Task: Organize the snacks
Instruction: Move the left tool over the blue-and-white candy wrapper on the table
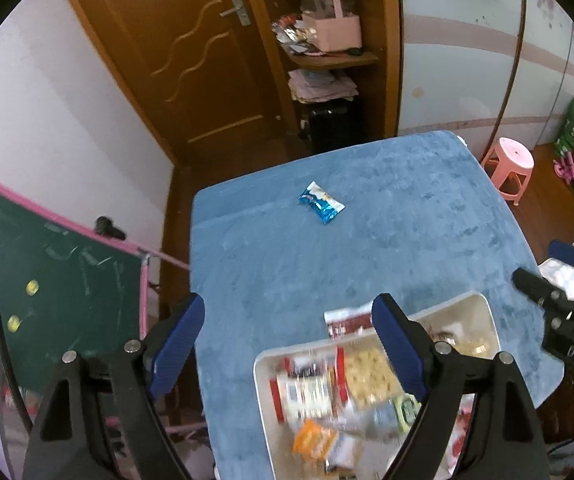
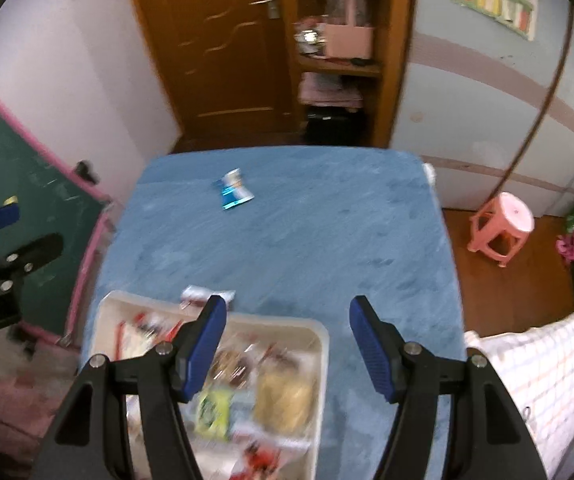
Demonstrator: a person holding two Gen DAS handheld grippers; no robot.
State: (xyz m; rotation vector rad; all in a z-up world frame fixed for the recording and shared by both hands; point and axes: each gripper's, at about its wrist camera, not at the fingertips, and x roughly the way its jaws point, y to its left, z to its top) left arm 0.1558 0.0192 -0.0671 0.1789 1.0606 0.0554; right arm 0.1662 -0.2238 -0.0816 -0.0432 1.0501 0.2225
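Most snacks already lie in the white tray [image 1: 271, 364] at the counter's [image 1: 407, 208] near edge; a red-and-white packet [image 1: 347, 318] sits just beyond its far rim, and a blue packet [image 1: 321, 203] lies alone, well apart toward the far side. Left claw [image 1: 289, 346] and right claw [image 2: 287, 346] both gape empty above the tray. The step in hand looks like fetching a stray; next, one claw must reach out and close on a packet.

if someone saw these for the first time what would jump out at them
A blue snack packet lies alone on the far part of the blue cloth that covers the table. Near the bottom, a white tray is crammed with mixed snack packs, and a red and white packet sits just beyond its far rim. Off the table's right side, a pink stool stands on the wooden floor.
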